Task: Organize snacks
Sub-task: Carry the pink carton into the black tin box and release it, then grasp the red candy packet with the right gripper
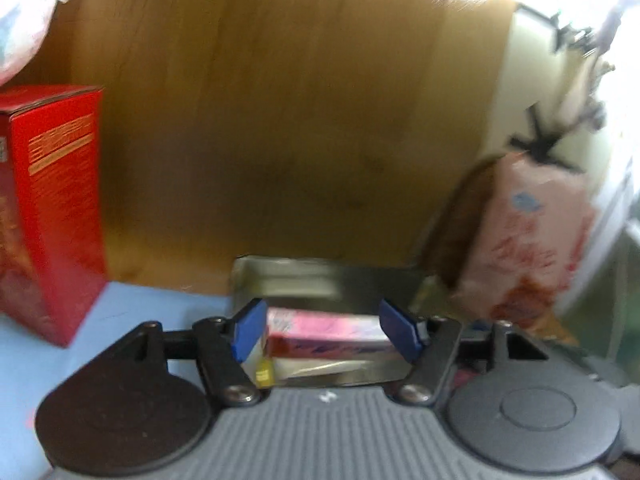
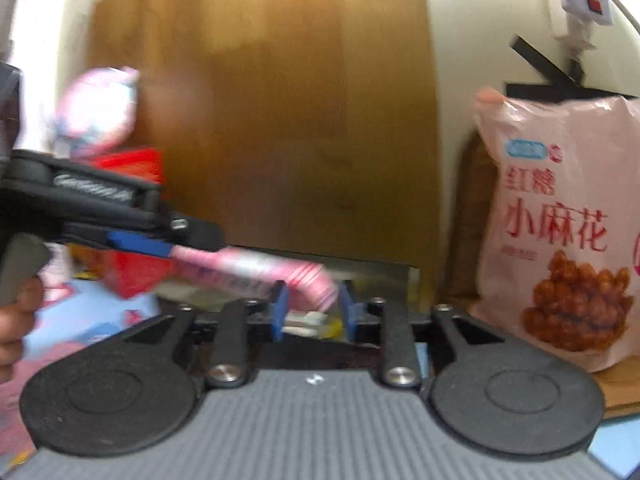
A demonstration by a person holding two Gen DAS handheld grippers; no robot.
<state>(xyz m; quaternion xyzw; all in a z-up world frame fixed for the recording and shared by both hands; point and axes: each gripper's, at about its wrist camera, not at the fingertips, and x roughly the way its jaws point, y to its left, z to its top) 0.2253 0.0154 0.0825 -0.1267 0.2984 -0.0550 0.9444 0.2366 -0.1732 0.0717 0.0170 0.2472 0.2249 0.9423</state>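
Here we take the metal tin (image 1: pixel 316 280) as our landmark and go from left to right. In the left wrist view, a red carton (image 1: pixel 52 208) stands upright on the blue surface (image 1: pixel 132 308), well to the left of the tin. Above this carton, at the corner of the view, we see a part of a pink and white bag (image 1: pixel 24 16), too blurred to read. The left gripper (image 1: pixel 326 330) is directly over the tin, and its two blue pads press on the two ends of a pink snack box (image 1: pixel 324 332), so we hold this box firmly. Under the box, inside the tin, lies something white with a yellow corner (image 1: pixel 265 374); we cannot tell what it is. To the right of the tin, a pink bag of small fried dough twists (image 1: pixel 528 240) stands upright against the wall.

In the right wrist view, the left gripper (image 2: pixel 160 246) comes from the left side and carries the pink snack box (image 2: pixel 256 272) tilted above the tin (image 2: pixel 384 270). Our right gripper (image 2: pixel 312 310) is in front of the tin with its blue pads a little apart, and the low end of the box is between them. Whether they touch the box we cannot tell, because of the blur. The dough twist bag (image 2: pixel 560 232) stands just right of the tin.
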